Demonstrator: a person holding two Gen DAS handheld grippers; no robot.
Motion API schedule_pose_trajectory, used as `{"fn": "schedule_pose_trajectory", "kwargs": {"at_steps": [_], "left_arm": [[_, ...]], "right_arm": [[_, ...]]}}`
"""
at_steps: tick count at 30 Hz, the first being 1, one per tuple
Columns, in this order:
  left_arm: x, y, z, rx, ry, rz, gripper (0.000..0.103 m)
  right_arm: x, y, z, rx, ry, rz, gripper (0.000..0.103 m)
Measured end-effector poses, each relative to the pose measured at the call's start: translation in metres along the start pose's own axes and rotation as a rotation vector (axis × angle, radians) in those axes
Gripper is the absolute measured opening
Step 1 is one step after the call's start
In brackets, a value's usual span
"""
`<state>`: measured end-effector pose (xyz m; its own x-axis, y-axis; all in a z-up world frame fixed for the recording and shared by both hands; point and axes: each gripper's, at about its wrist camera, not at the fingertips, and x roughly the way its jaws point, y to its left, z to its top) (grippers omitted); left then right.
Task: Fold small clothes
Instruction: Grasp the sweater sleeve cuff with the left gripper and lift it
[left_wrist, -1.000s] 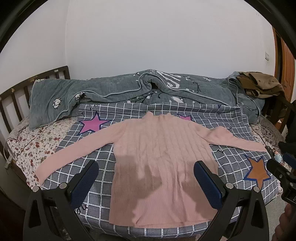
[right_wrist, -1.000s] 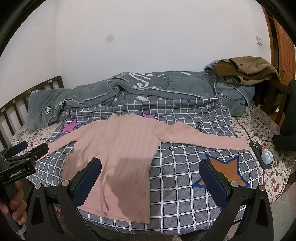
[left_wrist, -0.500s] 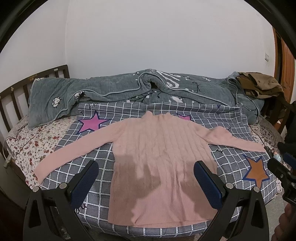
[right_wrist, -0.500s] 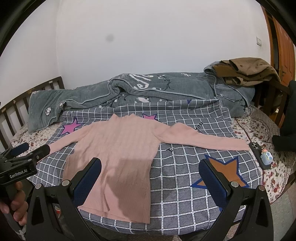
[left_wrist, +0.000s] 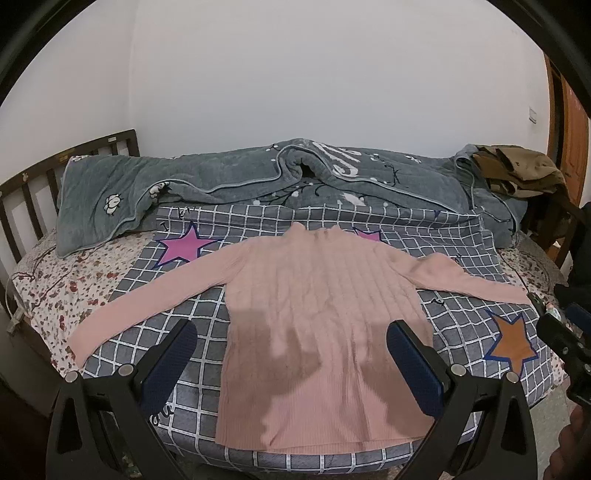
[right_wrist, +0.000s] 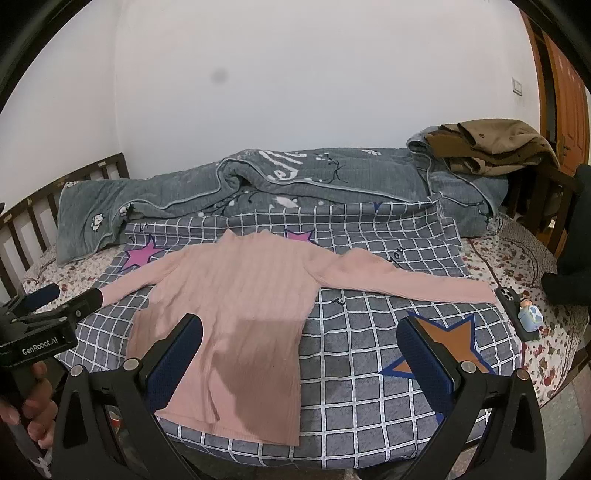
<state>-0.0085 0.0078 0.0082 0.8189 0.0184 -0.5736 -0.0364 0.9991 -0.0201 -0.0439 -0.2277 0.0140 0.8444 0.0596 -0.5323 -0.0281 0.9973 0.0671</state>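
On the bed, over a grey checked cover with stars (left_wrist: 458, 325), the pink ribbed sweater (left_wrist: 321, 295) lies flat, neck toward the wall and hem at the near edge, with both sleeves spread out to the sides. Nothing is folded yet, so I judge the task is at its very start.

Both tools hover above the near edge and touch nothing. The left gripper (left_wrist: 291, 363) has its blue pads wide apart and empty, and it looks down at the lower body of the sweater. The right gripper (right_wrist: 301, 363) is also spread wide and empty, and it points more at the bare cover beside the sweater's right side.

For a good first fold, I think each tool should go to its own sleeve. The left sleeve cuff (left_wrist: 79, 345) lies near the corner of the cover, close to the flowered sheet (left_wrist: 66, 273). The right sleeve cuff (right_wrist: 480, 293) lies just beside a small figurine (right_wrist: 530, 315) on a dark object, so the approach there needs care not to knock it. It is better to pinch only the knit and not the cover under it, then lay each sleeve across the chest, smooth and without twist. The knit looks soft and stretchy, so a slow pull should keep the body in place.

The rolled grey quilt (left_wrist: 229, 177) and the brown clothes (right_wrist: 491, 147) lie well apart from the work.
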Motion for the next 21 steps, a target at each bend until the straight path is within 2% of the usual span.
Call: {"fn": "schedule_pose_trajectory", "kwargs": {"at_steps": [5,12,17,21], "left_arm": [[0.001,0.006,-0.001,-0.012,-0.006,-0.006,0.103],[0.016,0.036,-0.008,-0.074,-0.002,0.018,0.103],[0.044,0.072,-0.018,-0.133,0.015,0.05,0.103],[0.077,0.12,-0.032,-0.249,0.065,0.057,0.103]], "right_arm": [[0.001,0.001,0.001,-0.008,0.0,0.002,0.103],[0.007,0.008,0.001,-0.033,0.003,0.022,0.103],[0.018,0.014,-0.001,-0.044,0.002,0.036,0.103],[0.036,0.022,-0.003,-0.046,0.013,0.037,0.103]]}}
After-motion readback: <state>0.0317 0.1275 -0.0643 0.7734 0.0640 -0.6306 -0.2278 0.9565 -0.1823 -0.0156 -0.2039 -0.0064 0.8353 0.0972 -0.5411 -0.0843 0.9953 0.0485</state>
